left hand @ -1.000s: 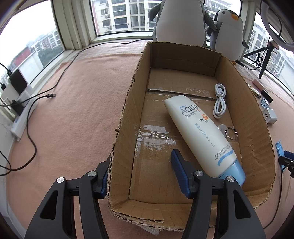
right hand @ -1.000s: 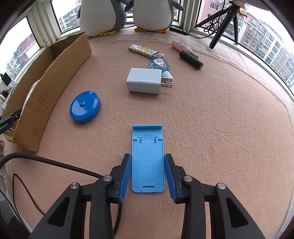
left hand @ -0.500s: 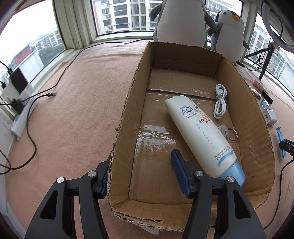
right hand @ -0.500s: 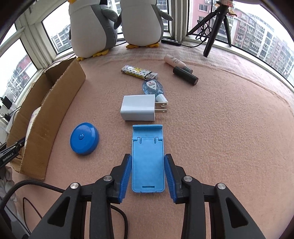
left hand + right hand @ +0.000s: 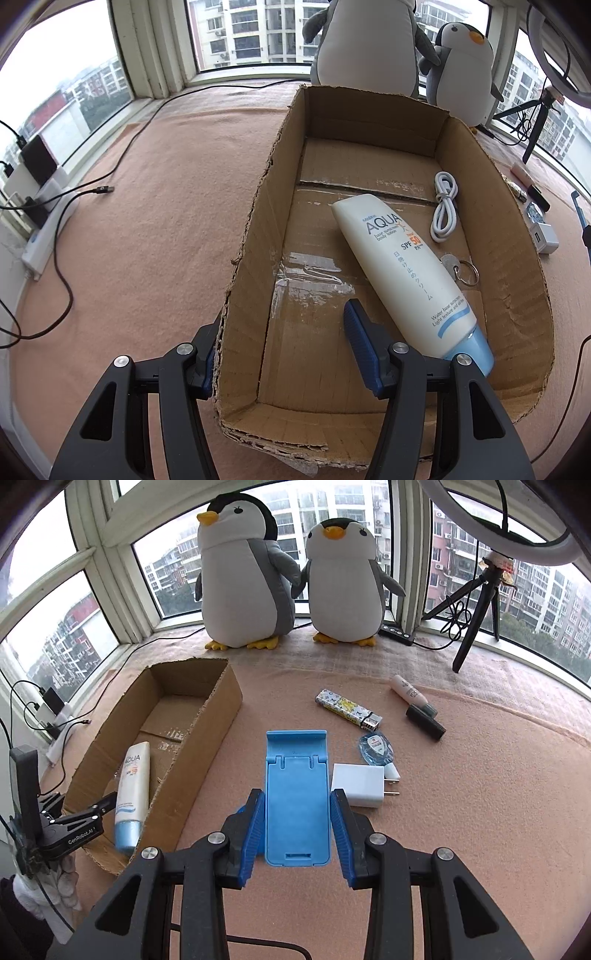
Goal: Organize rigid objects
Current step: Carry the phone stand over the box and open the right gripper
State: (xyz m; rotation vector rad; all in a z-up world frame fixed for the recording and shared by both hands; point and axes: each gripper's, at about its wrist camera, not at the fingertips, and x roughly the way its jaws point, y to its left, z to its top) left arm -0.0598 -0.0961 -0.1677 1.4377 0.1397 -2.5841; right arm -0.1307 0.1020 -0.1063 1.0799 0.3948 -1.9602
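My right gripper (image 5: 296,797) is shut on a blue phone stand (image 5: 296,771), held flat above the pink cloth. To its left stands an open cardboard box (image 5: 218,709). In it lie a white sunscreen tube (image 5: 399,266), a coiled white cable (image 5: 445,210) and a key ring (image 5: 465,271). My left gripper (image 5: 282,325) is open and straddles the box's left wall (image 5: 258,206) near the front corner, one finger outside and one inside beside the tube's blue cap. It grips nothing.
On the cloth right of the box lie a white charger (image 5: 357,785), a blue tape dispenser (image 5: 376,748), a patterned lighter (image 5: 347,708) and two cosmetic tubes (image 5: 417,709). Two plush penguins (image 5: 243,579) and a tripod (image 5: 476,616) stand by the windows. Cables (image 5: 66,206) trail at the left.
My right gripper has risen with the blue stand and moved forward over the cloth, so the box's inside now shows. The left gripper has stayed put.
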